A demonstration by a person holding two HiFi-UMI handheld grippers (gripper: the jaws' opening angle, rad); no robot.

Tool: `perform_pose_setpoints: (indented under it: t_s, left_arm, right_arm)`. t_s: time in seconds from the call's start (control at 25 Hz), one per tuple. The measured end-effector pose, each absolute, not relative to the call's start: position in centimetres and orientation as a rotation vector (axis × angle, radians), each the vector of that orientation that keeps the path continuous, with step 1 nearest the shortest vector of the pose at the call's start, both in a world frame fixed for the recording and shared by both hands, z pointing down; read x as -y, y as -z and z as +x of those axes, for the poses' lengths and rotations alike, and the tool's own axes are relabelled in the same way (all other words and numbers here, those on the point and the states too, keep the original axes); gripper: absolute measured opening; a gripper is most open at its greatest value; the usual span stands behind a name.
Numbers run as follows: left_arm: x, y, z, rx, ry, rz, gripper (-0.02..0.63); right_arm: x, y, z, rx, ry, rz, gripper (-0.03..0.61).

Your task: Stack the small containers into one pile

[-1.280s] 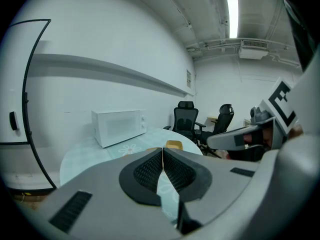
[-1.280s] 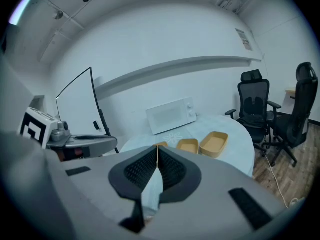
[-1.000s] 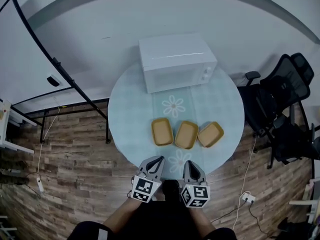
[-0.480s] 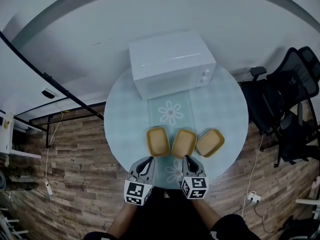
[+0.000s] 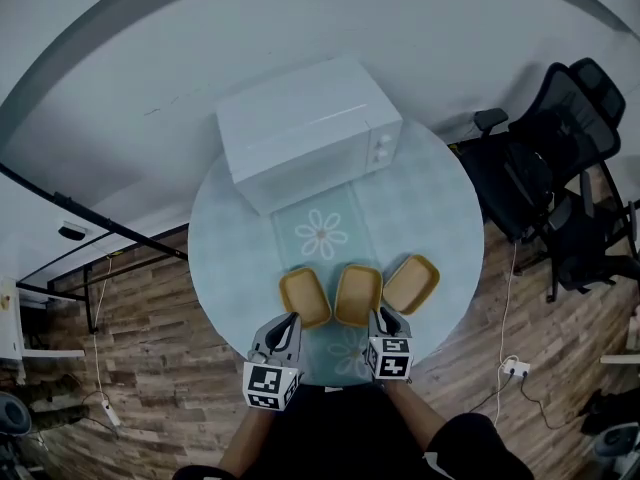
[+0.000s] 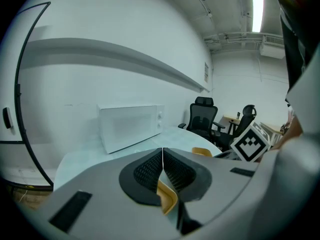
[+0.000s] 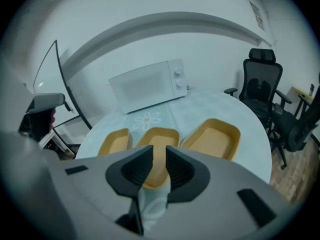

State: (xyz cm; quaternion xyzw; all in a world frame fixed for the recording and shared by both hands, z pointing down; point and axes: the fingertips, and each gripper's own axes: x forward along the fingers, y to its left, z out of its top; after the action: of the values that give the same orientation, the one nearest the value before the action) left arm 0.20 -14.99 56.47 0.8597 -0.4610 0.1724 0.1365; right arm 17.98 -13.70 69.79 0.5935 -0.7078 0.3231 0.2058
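Round table (image 5: 430, 218) with a white microwave (image 5: 305, 133) carries three yellow containers (image 5: 305, 297), unstacked, just ahead of the left gripper (image 5: 289, 321), jaws pressed together, and the right gripper (image 5: 383, 318), jaws narrowly apart, perhaps too narrow and liable to shove the middle container (image 5: 358, 294) away.

- White microwave (image 5: 305, 128) – far side of table, door w/ 2 knobs at its right end.
- Round table (image 5: 435, 208), pale checked cloth; daisy print (image 5: 321, 236) just in front of microwave.
- Black office chairs (image 5: 530, 168) – right of table, close together.
- Wood-plank floor (image 5: 150, 358) all round.
- White power strip (image 5: 515, 369) on floor at right, cable running up from it.
- Thin black rail (image 5: 90, 223) at left, slanted.
- Plain white wall (image 5: 300, 18) behind.
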Motion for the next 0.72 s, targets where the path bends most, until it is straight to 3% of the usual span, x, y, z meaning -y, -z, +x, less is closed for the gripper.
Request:
perform_pose_setpoints:
  t_s: [0.72]
  left_arm:
    - [18.2, -57.2, -3.4, 1.269, -0.513, 2.52, 0.017]
  right_arm:
    - [13.3, -77.6, 19.5, 1.631, -1.104, 1.641, 0.069]
